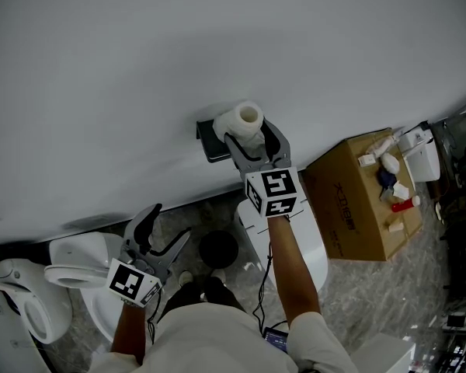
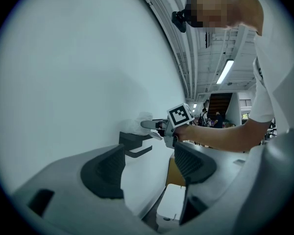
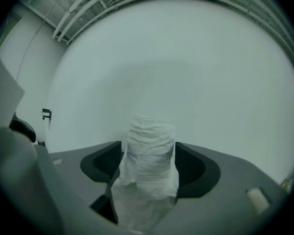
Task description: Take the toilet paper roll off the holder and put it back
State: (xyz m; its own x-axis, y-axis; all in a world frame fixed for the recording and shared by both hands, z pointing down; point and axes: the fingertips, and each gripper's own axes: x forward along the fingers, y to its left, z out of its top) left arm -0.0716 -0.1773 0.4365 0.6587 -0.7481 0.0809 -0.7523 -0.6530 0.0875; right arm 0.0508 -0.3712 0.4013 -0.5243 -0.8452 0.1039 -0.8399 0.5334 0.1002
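Bathroom seen from steeply overhead, with a plain pale wall (image 1: 217,45) filling the upper half of the head view. Low on that wall, near its middle, is a dark holder (image 1: 211,142). The toilet paper roll (image 1: 245,119) sits at the holder with its open cardboard core showing.

The right hand-held gripper (image 1: 250,133) reaches up to the roll on an outstretched bare arm (image 1: 291,263). Its 2 jaws stand fairly wide, 1 on each side of the roll. In the right gripper view the crumpled white paper fills the gap between the ribbed pads (image 3: 193,168) and touches both, with loose paper hanging below.

The left hand-held gripper (image 1: 173,221) is held low and well apart from the holder. Its jaws are spread, with nothing between them.

The floor (image 1: 349,294) is grey speckled stone. A white toilet (image 1: 31,294) stands at its lower left edge. A cardboard box (image 1: 349,200) rests against the foot of the wall at the right, with several small items on its top. A dark round object (image 1: 217,249) lies on the floor between the 2 arms.

The left gripper view shows ceiling pipes and a lit strip light (image 2: 225,70) running away along the wall.
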